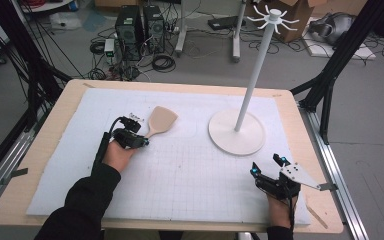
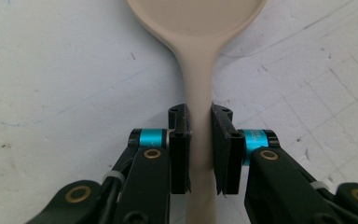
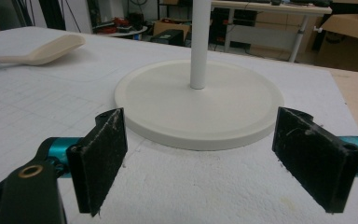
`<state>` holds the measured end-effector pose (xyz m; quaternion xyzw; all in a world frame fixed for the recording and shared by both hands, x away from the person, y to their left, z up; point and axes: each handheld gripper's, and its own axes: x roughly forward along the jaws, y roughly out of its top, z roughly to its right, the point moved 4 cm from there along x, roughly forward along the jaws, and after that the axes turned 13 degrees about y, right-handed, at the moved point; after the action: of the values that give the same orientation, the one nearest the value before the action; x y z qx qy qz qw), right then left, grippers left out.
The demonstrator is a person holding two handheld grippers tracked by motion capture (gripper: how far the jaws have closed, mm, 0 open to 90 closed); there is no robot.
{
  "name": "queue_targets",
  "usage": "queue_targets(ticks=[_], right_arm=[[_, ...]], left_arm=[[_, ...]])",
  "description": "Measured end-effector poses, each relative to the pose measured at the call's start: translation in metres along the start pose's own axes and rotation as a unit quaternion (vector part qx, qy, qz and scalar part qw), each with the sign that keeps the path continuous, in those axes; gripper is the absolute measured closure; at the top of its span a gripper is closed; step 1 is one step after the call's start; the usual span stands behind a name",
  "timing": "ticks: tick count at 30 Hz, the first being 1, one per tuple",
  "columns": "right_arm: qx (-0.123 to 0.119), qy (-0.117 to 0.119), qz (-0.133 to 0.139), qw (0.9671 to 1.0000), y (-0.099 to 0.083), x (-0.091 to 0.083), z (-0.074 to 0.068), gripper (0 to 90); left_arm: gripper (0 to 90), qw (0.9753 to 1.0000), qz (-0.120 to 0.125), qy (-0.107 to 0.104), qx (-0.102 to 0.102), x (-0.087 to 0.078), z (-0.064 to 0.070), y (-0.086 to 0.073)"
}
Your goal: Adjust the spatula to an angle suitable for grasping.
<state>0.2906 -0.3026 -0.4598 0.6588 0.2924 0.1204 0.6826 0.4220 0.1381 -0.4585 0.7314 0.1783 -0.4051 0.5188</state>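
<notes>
Handle of the beige rice paddle (image 2: 198, 84) sits between the jaws of my left gripper (image 2: 199, 154), closed on it; its long axis runs straight ahead toward the frame's top. My right gripper (image 3: 200, 158) waits open, farther away.

No text, label, brand, number or sign can be read in any of the views. The cyan bands on the gripper jaws seem to carry faint marks, too small and blurred to make out.
</notes>
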Motion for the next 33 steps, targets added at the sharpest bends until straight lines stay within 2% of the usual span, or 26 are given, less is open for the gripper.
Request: queue_targets(ticks=[5,10,15,19,25,28,30,33], right_arm=[[-0.001,0.000,0.000,1.0000,0.000,0.000,0.000,16.8],[0.000,-0.001,0.000,1.0000,0.000,0.000,0.000,16.8],[0.003,-0.001,0.000,1.0000,0.000,0.000,0.000,16.8],[0.004,-0.001,0.000,1.0000,0.000,0.000,0.000,16.8],[0.003,-0.001,0.000,1.0000,0.000,0.000,0.000,16.8],[0.003,-0.001,0.001,1.0000,0.000,0.000,0.000,16.7],[0.004,0.000,0.000,1.0000,0.000,0.000,0.000,16.7],[0.005,0.001,0.001,1.0000,0.000,-0.001,0.000,16.8]], left_arm=[[78.2,0.9999,-0.005,-0.008,0.011,-0.002,-0.003,-0.002],[78.3,0.9995,-0.007,-0.027,0.018,-0.005,-0.002,-0.003],[78.3,0.9986,0.000,-0.040,0.034,-0.010,0.004,-0.003],[78.2,0.9970,0.009,-0.058,0.051,-0.016,0.011,-0.002],[78.2,0.9934,0.030,-0.082,0.074,-0.027,0.018,-0.002],[78.2,0.9906,0.041,-0.097,0.087,-0.033,0.023,-0.002],[78.2,0.9882,0.051,-0.108,0.096,-0.037,0.027,-0.001],[78.1,0.9831,0.062,-0.129,0.115,-0.042,0.033,-0.002]])
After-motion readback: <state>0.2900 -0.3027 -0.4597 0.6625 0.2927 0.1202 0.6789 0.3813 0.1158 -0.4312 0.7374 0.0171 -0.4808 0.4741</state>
